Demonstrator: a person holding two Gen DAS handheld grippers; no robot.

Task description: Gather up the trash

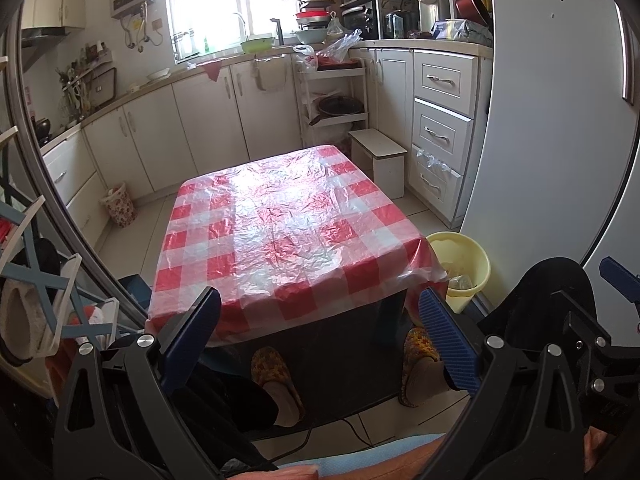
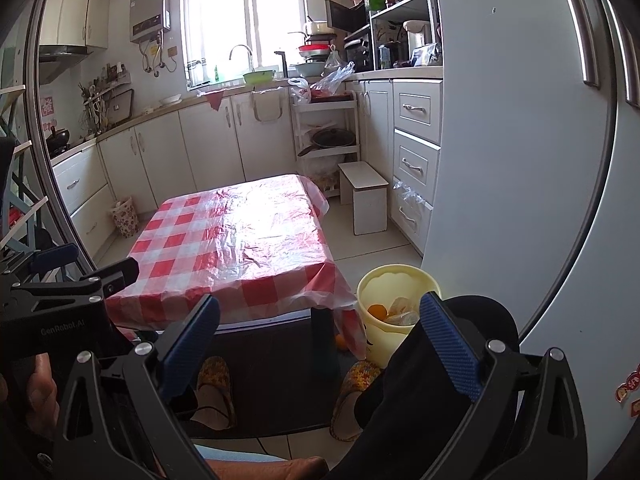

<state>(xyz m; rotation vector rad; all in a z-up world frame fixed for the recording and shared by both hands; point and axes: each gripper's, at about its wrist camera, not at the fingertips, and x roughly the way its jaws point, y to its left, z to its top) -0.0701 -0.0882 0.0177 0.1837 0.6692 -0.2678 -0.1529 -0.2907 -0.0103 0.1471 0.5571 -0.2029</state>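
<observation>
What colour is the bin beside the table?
Pale yellow bin, clearest in the right wrist view.

Home kitchen: cabinets [image 1: 208,120], sink faucet [image 2: 242,54], water heater [image 2: 150,12].

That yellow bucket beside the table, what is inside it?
In the yellow bucket, the right wrist view shows an orange piece, perhaps peel, and crumpled clear wrapping. Its rim and a dark trouser leg hide anything deeper.
</observation>
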